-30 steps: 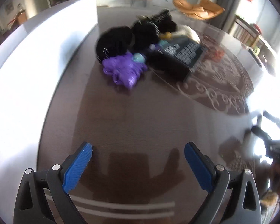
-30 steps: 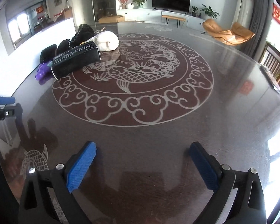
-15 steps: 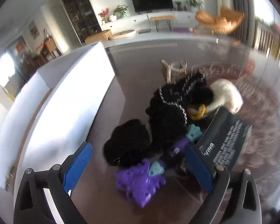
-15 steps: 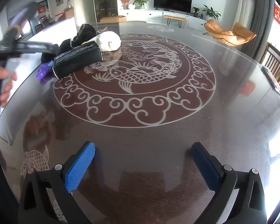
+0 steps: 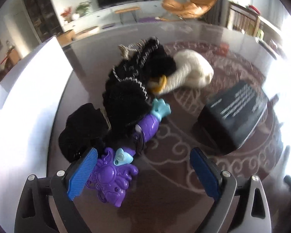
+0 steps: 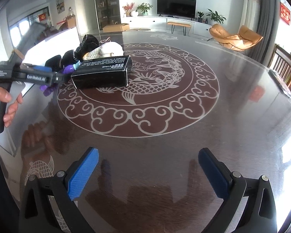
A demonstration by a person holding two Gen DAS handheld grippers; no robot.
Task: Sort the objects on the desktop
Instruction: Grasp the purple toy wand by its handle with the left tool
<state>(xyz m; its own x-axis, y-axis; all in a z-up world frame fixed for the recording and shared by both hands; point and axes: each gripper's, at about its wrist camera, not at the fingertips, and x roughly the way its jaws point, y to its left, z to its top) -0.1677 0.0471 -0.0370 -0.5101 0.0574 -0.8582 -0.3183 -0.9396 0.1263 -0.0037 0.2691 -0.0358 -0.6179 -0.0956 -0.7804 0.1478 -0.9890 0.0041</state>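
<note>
A pile lies on the round dark table (image 6: 184,136): a purple plastic toy (image 5: 110,176) with teal parts, black fuzzy bags (image 5: 130,89), a small black pouch (image 5: 81,130), a white knitted item (image 5: 192,71) and a black box (image 5: 234,114) with white text. My left gripper (image 5: 143,171) is open, low over the table, its left pad beside the purple toy. In the right wrist view the left gripper (image 6: 48,73) reaches the pile beside the black box (image 6: 102,75). My right gripper (image 6: 147,171) is open and empty over the table's near part.
A white panel (image 5: 29,104) runs along the table's left edge next to the pile. The table has a carved fish and cloud pattern (image 6: 145,81). Chairs (image 6: 234,36) and a TV cabinet stand beyond the table.
My left gripper has swung up from the bare table and moved forward to the pile, now straddling the purple toy's right side. My right gripper has stayed in place.
</note>
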